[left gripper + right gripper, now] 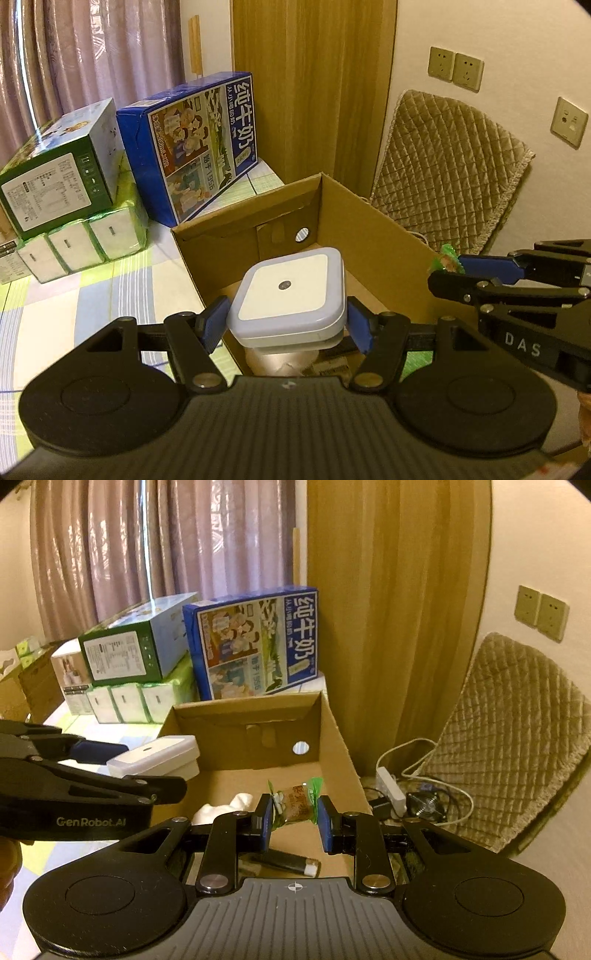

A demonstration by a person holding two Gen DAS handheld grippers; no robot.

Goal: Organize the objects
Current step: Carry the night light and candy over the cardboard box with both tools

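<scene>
An open cardboard box point(373, 225) point(332, 734) stands on the bed. My left gripper point(286, 325) is shut on a white square night light point(291, 291) point(159, 755), held over the box's near left part. My right gripper point(294, 821) is shut on a small green-ended snack packet point(295, 801) point(448, 260), held above the box's right side. In the left wrist view the right gripper point(448, 275) comes in from the right. Inside the box lie a white crumpled thing point(221, 808) and a dark tube with a white cap point(284, 862).
A blue milk carton box point(192, 144) point(255, 642), a green box point(59, 166) and tissue packs point(81, 240) stand behind the cardboard box. A quilted cushion point(517, 738), a power strip point(391, 786) and cables lie to the right by the wall.
</scene>
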